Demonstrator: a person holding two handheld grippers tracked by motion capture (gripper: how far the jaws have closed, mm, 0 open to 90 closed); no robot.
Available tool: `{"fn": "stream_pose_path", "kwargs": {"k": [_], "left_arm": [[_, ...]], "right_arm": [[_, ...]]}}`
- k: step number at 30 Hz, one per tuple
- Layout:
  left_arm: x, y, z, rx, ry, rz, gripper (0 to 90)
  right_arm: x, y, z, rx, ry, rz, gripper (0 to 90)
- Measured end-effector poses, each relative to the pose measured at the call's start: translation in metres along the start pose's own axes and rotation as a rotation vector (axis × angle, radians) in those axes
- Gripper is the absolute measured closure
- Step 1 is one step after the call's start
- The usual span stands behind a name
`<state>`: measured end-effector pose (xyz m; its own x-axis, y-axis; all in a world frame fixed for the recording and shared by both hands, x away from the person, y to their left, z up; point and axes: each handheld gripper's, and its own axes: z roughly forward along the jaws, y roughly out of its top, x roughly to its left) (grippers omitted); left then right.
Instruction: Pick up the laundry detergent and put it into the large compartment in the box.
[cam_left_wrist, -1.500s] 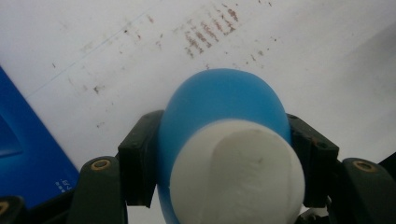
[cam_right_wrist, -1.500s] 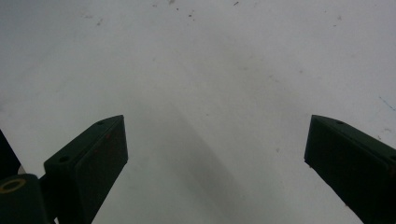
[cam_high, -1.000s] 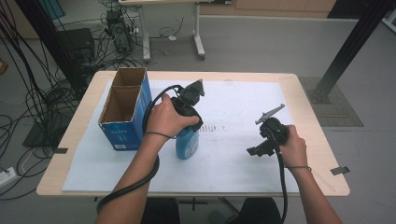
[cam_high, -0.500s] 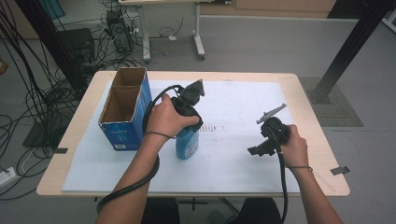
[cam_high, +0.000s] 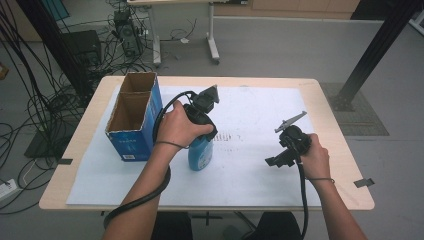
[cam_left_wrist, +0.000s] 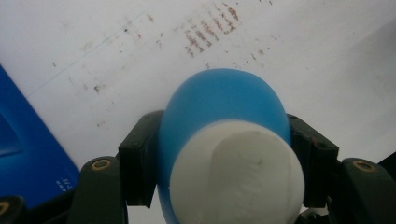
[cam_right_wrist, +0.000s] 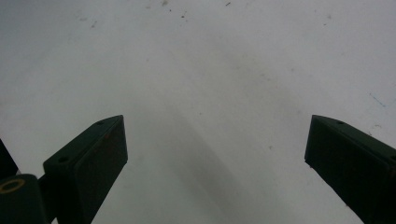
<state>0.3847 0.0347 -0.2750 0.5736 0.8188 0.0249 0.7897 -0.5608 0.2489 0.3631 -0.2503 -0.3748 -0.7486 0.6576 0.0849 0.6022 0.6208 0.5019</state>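
The blue bottle (cam_high: 201, 152) stands upright at the centre of the high view, on the white sheet (cam_high: 250, 115) that covers the worktop (cam_high: 345, 165). It is pinched by the left gripper (cam_left_wrist: 219, 154) just under its white cap (cam_left_wrist: 236, 175), one jaw on each side of the rounded shoulder. The plastic is judged smooth and somewhat slippery, stiff enough to bear a squeeze, and light unless filled; how full it is cannot be told. A hold below the cap, as now, is judged safest, since the shoulder stops a slide.

The open box (cam_high: 134, 116) stands close by at centre left, its blue wall near the bottle. The right gripper (cam_right_wrist: 215, 154) is held well apart at lower right, jaws spread over bare sheet.
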Motion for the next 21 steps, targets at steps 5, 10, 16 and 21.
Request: {"fn": "stream_pose_path", "kwargs": {"k": [5,10,16,21], "left_arm": [[-0.0006,-0.0005,-0.0003,-0.002,0.003,0.006,37.5],[-0.0018,-0.0006,-0.0005,-0.004,0.005,0.009,37.6],[-0.0016,-0.0004,-0.0015,0.003,-0.004,0.025,37.7],[-0.0037,0.0001,-0.0066,0.003,-0.017,0.036,37.6]], "right_arm": [[-0.0009,-0.0006,0.0023,0.001,0.003,0.003,5.6],[-0.0024,-0.0008,0.0045,0.002,0.006,0.003,5.5],[-0.0037,0.0003,0.0065,0.011,0.007,0.0,5.5],[-0.0049,0.0008,0.0068,0.012,0.005,0.001,5.6]]}}
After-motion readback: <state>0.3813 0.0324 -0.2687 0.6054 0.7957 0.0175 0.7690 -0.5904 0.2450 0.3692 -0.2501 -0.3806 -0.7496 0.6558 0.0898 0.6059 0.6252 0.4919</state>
